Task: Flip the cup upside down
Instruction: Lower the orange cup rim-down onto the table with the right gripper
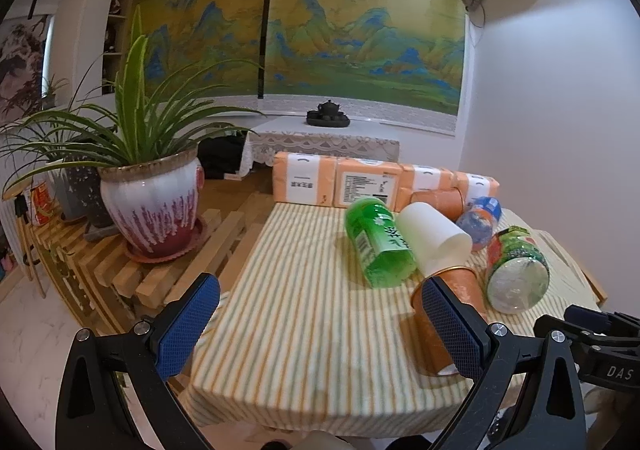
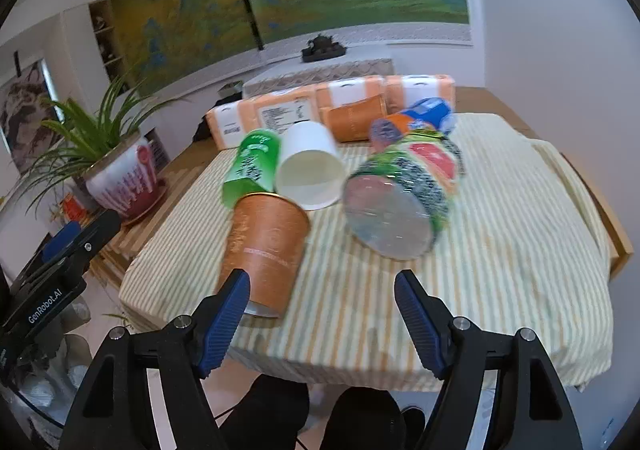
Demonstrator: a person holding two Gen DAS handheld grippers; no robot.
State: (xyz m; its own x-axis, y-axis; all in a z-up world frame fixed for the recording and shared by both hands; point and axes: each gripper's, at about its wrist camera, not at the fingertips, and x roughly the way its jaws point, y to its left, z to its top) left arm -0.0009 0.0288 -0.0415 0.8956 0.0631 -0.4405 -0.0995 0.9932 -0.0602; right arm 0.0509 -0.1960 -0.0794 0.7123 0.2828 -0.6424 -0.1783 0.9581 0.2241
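A table (image 2: 624,246) covered by a striped cloth (image 2: 500,250) carries an orange cup (image 2: 266,246), a white cup (image 2: 310,166), a green bottle (image 2: 250,166), a watermelon-print bottle (image 2: 400,194), a blurred, possibly soda, bottle (image 2: 416,120) and tissue packs (image 2: 280,114).

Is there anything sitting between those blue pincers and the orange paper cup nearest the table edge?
Nothing visible. The orange cup stands just beyond the open right gripper, toward its left finger. The green bottle and white cup lie behind it.
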